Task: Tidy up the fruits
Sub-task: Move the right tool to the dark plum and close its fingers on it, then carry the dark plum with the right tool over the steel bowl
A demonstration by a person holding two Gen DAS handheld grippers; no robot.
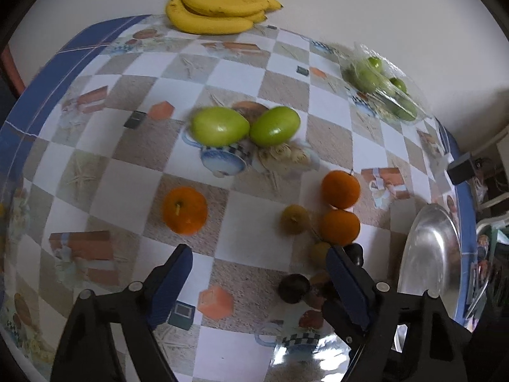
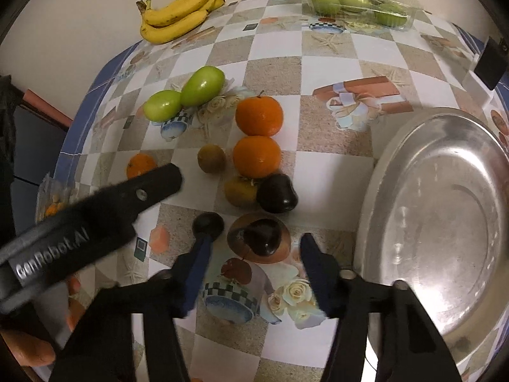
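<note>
Loose fruit lies on the patterned tablecloth: a banana bunch (image 1: 219, 12), two green fruits (image 1: 219, 125), three oranges (image 2: 258, 116) and brownish fruits (image 2: 211, 158). Three dark fruits show in the right wrist view. My right gripper (image 2: 257, 238) points down over one dark fruit (image 2: 262, 237), which sits between its blue pads with a gap on each side. Another dark fruit (image 2: 276, 194) lies just beyond, and a third (image 2: 208, 224) is by the left fingertip. My left gripper (image 1: 258, 250) hangs open over bare cloth, an orange (image 1: 185, 210) ahead to its left. One of its fingers (image 2: 152, 187) crosses the right wrist view.
A big metal plate (image 2: 445, 222) lies at the right, close to the right gripper. A clear plastic box (image 2: 359, 3) of green fruits stands at the far right corner. The table's blue edge (image 1: 19, 121) curves round the left. A hand's fingertips (image 2: 31, 350) show at lower left.
</note>
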